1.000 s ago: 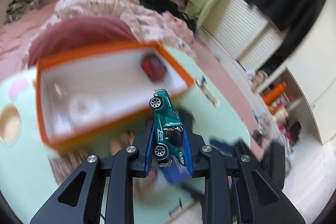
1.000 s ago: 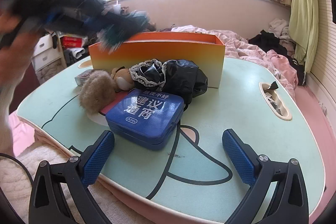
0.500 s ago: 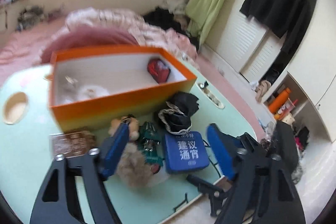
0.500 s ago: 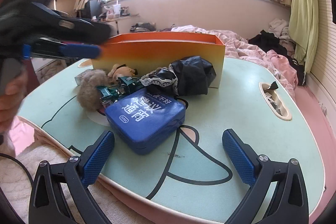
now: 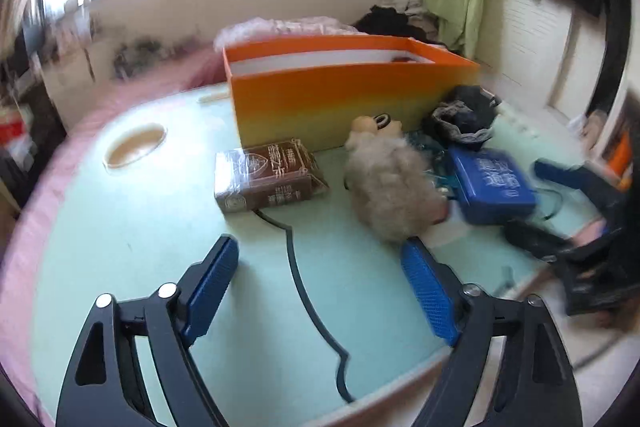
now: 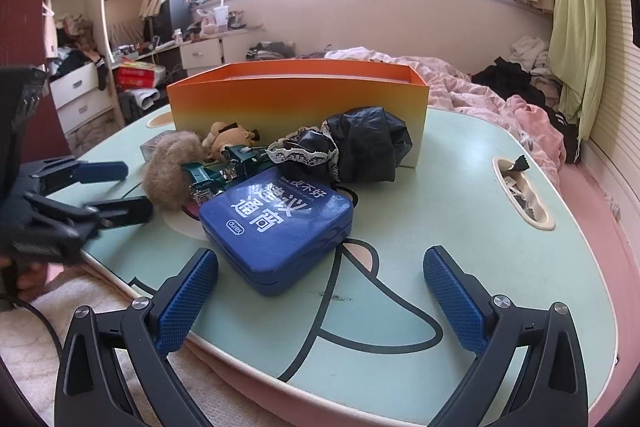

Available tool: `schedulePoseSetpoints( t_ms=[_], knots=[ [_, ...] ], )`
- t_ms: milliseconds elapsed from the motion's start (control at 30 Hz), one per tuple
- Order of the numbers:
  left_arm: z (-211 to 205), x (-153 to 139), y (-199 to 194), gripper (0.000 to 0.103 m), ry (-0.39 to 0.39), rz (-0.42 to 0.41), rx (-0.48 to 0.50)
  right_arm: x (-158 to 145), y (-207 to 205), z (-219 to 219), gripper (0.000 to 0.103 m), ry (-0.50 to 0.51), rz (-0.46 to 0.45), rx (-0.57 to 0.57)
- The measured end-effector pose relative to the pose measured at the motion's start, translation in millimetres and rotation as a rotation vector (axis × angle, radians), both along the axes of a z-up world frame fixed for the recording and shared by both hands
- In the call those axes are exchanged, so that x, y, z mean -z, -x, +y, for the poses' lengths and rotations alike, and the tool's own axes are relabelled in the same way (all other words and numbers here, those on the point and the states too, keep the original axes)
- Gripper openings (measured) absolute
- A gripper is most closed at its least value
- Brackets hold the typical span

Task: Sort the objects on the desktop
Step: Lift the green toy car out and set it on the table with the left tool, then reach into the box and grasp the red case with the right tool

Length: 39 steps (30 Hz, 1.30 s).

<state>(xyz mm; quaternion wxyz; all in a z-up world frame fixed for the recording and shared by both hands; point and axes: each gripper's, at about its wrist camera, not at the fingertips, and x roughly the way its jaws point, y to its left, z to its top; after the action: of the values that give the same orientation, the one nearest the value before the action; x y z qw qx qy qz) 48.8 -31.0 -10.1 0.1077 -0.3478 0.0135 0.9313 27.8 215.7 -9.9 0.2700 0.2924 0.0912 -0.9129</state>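
- Toy car (image 6: 218, 169), green, lies on the table (image 6: 460, 195) among the clutter before the orange box (image 6: 296, 103), wedged between the plush toy (image 6: 170, 175) and the blue tin (image 6: 276, 223).
- My left gripper (image 5: 320, 291) is nearer; its jaws are opening, nothing between them.
- My right gripper (image 6: 320, 291) gapes empty.

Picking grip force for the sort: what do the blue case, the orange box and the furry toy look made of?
Blue case: probably painted tin, with a smooth sheen, rounded corners and a lid seam. Orange box: likely printed cardboard, with thin straight walls, a matte finish and a white inside. Furry toy: soft plush with long tan fuzzy pile.
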Motion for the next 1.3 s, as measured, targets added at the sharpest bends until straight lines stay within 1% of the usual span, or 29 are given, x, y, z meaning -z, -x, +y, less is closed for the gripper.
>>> schedulePoseSetpoints(
  t_ms=[33,67,300,367,400,433,467,500,533,567,600,633,667,700,733,800,833,933,967,1000,1067,1100,1133,1167,1233,1300],
  knots=[
    [0.2,1.4,2.0,0.099,-0.011,-0.001,0.003,0.0,-1.4,0.1,0.103,0.0,0.0,0.0],
    [-1.6,3.1,5.1,0.103,-0.029,-0.012,0.005,-0.1,-2.2,0.0,0.103,-0.001,0.0,0.0],
    [-3.4,3.0,8.9,0.103,-0.03,-0.008,0.003,-0.4,-1.8,-1.2,0.103,-0.007,-0.008,0.003],
    [-2.5,3.4,8.4,0.103,-0.031,-0.007,0.006,-3.3,-2.9,0.7,0.094,-0.011,-0.011,0.012],
    [-3.2,3.3,7.9,0.103,-0.033,-0.007,0.006,-6.3,-4.0,3.3,0.08,0.006,-0.022,0.0],
    [-3.6,3.5,8.7,0.103,-0.034,-0.007,0.007,-9.2,-4.7,5.1,0.068,0.028,-0.045,-0.016],
    [-2.8,4.9,5.9,0.103,-0.035,-0.006,0.008,-14.4,-2.6,6.9,0.064,0.057,-0.076,-0.042],
    [-3.4,4.8,6.0,0.103,-0.035,-0.005,0.008,-23.1,0.6,8.9,0.054,0.089,-0.106,-0.069],
    [-3.6,4.5,5.8,0.103,-0.036,-0.004,0.009,-36.5,5.8,9.4,0.049,0.111,-0.112,-0.077],
    [-3.5,4.4,5.8,0.103,-0.036,-0.004,0.009,-48.5,10.5,8.3,0.049,0.107,-0.098,-0.066],
    [-3.7,4.4,5.6,0.103,-0.036,-0.002,0.01,-62.6,17.2,4.8,0.049,0.084,-0.075,-0.047],
    [-4.5,4.6,5.6,0.103,-0.039,-0.003,0.038,-80.3,30.1,-2.3,0.049,0.043,-0.057,-0.019],
    [-4.4,4.5,5.7,0.103,-0.039,-0.003,0.038,-88.9,39.6,-7.4,0.049,0.019,-0.06,-0.005],
    [-4.7,4.6,5.8,0.103,-0.04,-0.003,0.039,-101.5,60.0,-17.5,0.047,-0.025,-0.081,0.016],
    [-4.8,4.7,5.7,0.103,-0.04,-0.002,0.039,-108.4,79.1,-26.8,0.04,-0.072,-0.098,0.037],
    [-4.6,4.7,5.7,0.103,-0.041,-0.001,0.041,-111.1,119.0,-46.1,0.029,-0.178,-0.143,0.092],
    [-5.0,4.9,5.2,0.103,-0.041,0.0,0.042,-108.1,137.7,-52.5,0.026,-0.218,-0.179,0.115],
    [-4.7,4.9,5.2,0.103,-0.043,0.006,0.049,-82.2,188.3,-71.0,0.024,-0.334,-0.313,0.178],
    [-4.8,4.8,5.1,0.103,-0.043,0.007,0.051,-72.4,198.5,-76.9,0.024,-0.385,-0.329,0.204],
    [-4.7,4.8,5.1,0.103,-0.044,0.009,0.052,-65.8,202.0,-80.7,0.02,-0.425,-0.325,0.224],
    [-4.4,4.5,4.4,0.103,-0.045,0.012,0.055,-55.9,209.1,-89.7,0.021,-0.513,-0.295,0.275],
    [-4.1,4.5,4.1,0.103,-0.045,0.014,0.056,-53.9,208.0,-91.6,0.023,-0.529,-0.279,0.287],
    [-3.4,4.4,3.6,0.103,-0.045,0.015,0.057,-50.1,208.9,-96.4,0.027,-0.563,-0.268,0.297],
    [-3.6,4.5,3.6,0.103,-0.045,0.016,0.059,-48.1,210.7,-99.0,0.03,-0.58,-0.268,0.301],
    [-4.2,4.2,3.4,0.103,-0.043,0.018,0.062,-45.5,216.8,-103.1,0.04,-0.603,-0.285,0.317],
    [-3.7,4.1,3.1,0.103,-0.044,0.02,0.067,-49.5,219.4,-106.7,0.04,-0.569,-0.314,0.308]
  ],
)
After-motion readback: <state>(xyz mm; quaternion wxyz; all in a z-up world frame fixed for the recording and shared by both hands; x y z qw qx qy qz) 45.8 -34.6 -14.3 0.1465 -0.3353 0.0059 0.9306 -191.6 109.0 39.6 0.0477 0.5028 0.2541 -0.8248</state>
